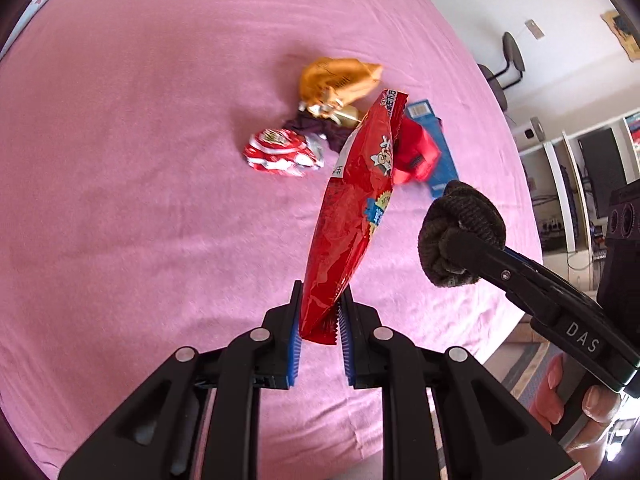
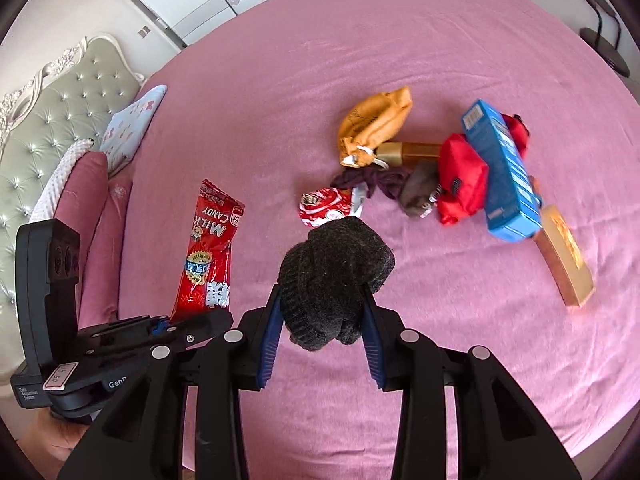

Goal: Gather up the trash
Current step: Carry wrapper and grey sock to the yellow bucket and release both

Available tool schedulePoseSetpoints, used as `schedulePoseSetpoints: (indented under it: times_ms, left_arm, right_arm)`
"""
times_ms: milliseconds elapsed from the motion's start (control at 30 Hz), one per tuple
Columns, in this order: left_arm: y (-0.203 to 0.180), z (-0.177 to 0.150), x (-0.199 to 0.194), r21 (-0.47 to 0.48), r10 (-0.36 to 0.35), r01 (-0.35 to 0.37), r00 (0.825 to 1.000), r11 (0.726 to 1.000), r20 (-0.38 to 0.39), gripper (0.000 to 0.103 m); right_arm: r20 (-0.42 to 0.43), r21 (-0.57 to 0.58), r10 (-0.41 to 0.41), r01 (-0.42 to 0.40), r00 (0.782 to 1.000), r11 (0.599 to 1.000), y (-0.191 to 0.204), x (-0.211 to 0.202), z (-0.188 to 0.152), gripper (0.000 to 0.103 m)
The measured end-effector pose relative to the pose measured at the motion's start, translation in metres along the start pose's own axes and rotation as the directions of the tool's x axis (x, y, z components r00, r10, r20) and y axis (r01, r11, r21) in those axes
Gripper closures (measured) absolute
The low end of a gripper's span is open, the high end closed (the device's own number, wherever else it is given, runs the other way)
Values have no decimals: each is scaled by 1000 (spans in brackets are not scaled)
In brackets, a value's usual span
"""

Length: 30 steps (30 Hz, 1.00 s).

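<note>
My left gripper (image 1: 320, 300) is shut on a long red milk candy wrapper (image 1: 352, 216) and holds it up above the pink bed; the wrapper also shows in the right wrist view (image 2: 208, 248). My right gripper (image 2: 320, 292) is shut on a dark knitted sock ball (image 2: 334, 276), seen too in the left wrist view (image 1: 460, 232), lifted off the bed. A crumpled red-and-white wrapper (image 2: 328, 206) lies on the sheet just beyond the sock ball; it also shows in the left wrist view (image 1: 280, 152).
On the pink bedsheet (image 2: 400, 40) lie an orange drawstring pouch (image 2: 376, 124), a gold tube (image 2: 412, 152), purple cloth (image 2: 372, 182), a grey pouch (image 2: 418, 190), a red bag (image 2: 460, 176), a blue box (image 2: 504, 168) and a gold box (image 2: 564, 256). Pillows (image 2: 92, 208) and headboard are at left.
</note>
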<state>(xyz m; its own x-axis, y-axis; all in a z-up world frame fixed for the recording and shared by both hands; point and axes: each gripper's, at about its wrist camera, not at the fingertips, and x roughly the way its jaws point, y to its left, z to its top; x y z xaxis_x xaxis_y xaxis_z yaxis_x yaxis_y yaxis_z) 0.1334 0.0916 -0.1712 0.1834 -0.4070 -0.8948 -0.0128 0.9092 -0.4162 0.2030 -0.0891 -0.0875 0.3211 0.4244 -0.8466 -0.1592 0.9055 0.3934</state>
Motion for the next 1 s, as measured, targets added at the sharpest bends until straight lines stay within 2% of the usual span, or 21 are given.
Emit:
schedulePoseSetpoints:
  times_ms: [233, 500, 567, 733, 1000]
  left_arm:
    - [-88, -56, 11, 104, -18, 23, 998, 994, -54, 86]
    - [-223, -69, 59, 228, -47, 78, 989, 971, -139, 86]
    - [-256, -75, 80, 254, -61, 103, 984, 962, -170, 86]
    - [-324, -117, 133, 318, -48, 133, 964, 939, -263, 86]
    - [-405, -191, 207, 463, 24, 176, 919, 869, -394, 86]
  right_arm:
    - [55, 128, -46, 38, 997, 991, -76, -70, -60, 67]
    - [72, 179, -149, 134, 986, 975, -181, -155, -138, 67]
    - [69, 200, -177, 160, 982, 967, -211, -172, -158, 66]
    - [34, 327, -200, 178, 979, 928, -296, -197, -217, 66]
    - [-21, 501, -235, 213, 972, 839, -395, -221, -313, 66]
